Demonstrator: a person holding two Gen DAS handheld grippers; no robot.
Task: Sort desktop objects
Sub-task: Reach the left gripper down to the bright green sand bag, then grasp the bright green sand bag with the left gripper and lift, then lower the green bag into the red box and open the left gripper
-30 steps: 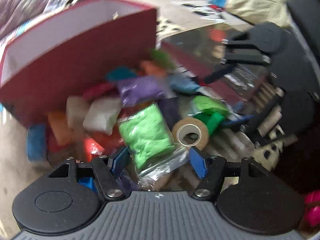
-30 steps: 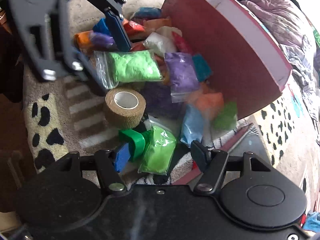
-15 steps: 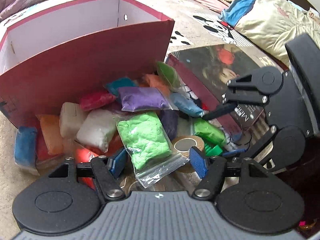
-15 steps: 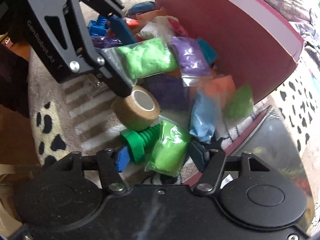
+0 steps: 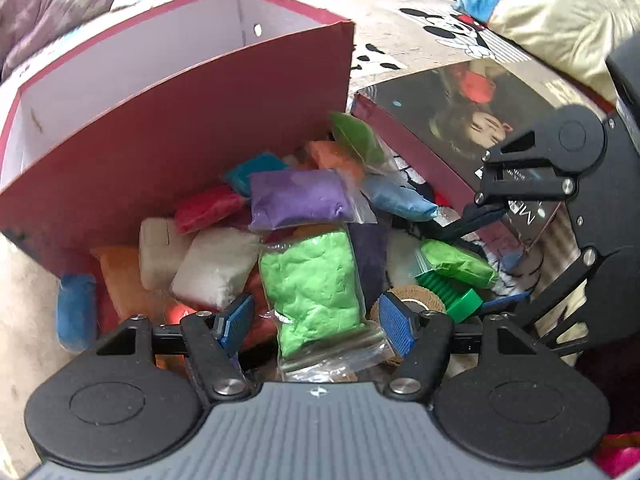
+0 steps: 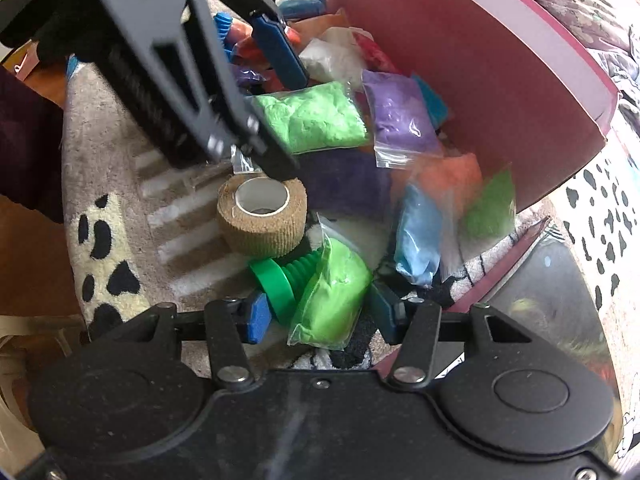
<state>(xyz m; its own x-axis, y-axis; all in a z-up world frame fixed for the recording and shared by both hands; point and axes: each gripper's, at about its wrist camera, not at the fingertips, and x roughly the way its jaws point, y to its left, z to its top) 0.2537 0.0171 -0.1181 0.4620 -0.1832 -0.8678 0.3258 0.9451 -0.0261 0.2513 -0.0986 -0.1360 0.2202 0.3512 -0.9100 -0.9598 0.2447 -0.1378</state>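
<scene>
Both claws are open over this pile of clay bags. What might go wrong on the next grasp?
1. The left claw straddles the big green clay bag, but its pads sit near the empty plastic flap; closing there may let it slip.
2. The right claw brackets both a smaller green bag and the green plastic screw, so it may pinch both.

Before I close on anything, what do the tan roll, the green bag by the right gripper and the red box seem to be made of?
Tan roll: woven-looking crinkled wrap on a white core, probably elastic bandage. Green bag: clear glossy plastic around soft, lumpy, clay-like filling. Red box: matte card, white inside, thin folded walls.
</scene>
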